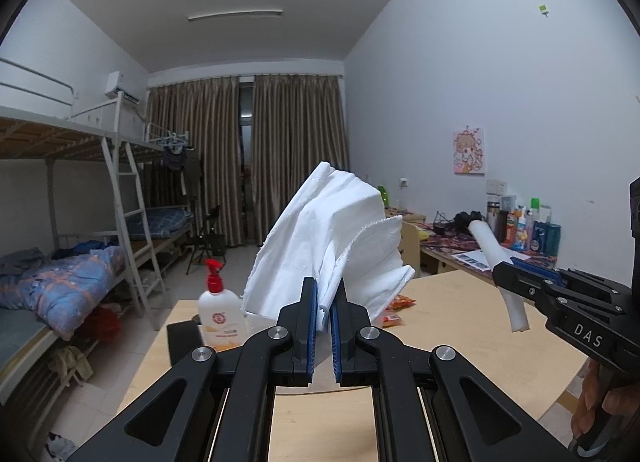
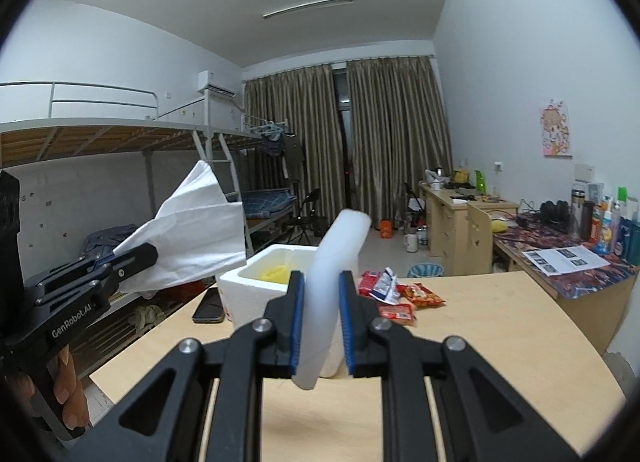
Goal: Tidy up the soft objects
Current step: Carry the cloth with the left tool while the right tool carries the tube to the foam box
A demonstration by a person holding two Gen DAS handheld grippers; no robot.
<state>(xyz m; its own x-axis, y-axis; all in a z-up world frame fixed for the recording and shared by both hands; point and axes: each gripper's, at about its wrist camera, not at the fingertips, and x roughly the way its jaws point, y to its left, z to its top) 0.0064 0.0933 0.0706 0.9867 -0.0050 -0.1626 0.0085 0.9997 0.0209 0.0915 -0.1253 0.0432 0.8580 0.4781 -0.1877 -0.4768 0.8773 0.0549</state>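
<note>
My left gripper (image 1: 324,302) is shut on a crumpled white tissue (image 1: 332,238), which fans up above the wooden table (image 1: 460,326). From the right wrist view the same tissue (image 2: 192,230) sticks out of the left gripper (image 2: 150,252) at the left. My right gripper (image 2: 320,282) is shut on a white foam strip (image 2: 336,262) that stands upright between the pads and bends over at its top. In the left wrist view that strip (image 1: 498,262) crosses the right gripper (image 1: 506,270) at the right. Behind the strip sits a white foam box (image 2: 260,270) with something yellow inside.
A spray bottle with a red top (image 1: 219,306) and a dark phone (image 2: 210,306) stand on the table's left side. Red snack packets (image 2: 394,294) lie beyond the box. A cluttered desk (image 2: 580,254) lines the right wall; bunk beds (image 1: 60,262) fill the left.
</note>
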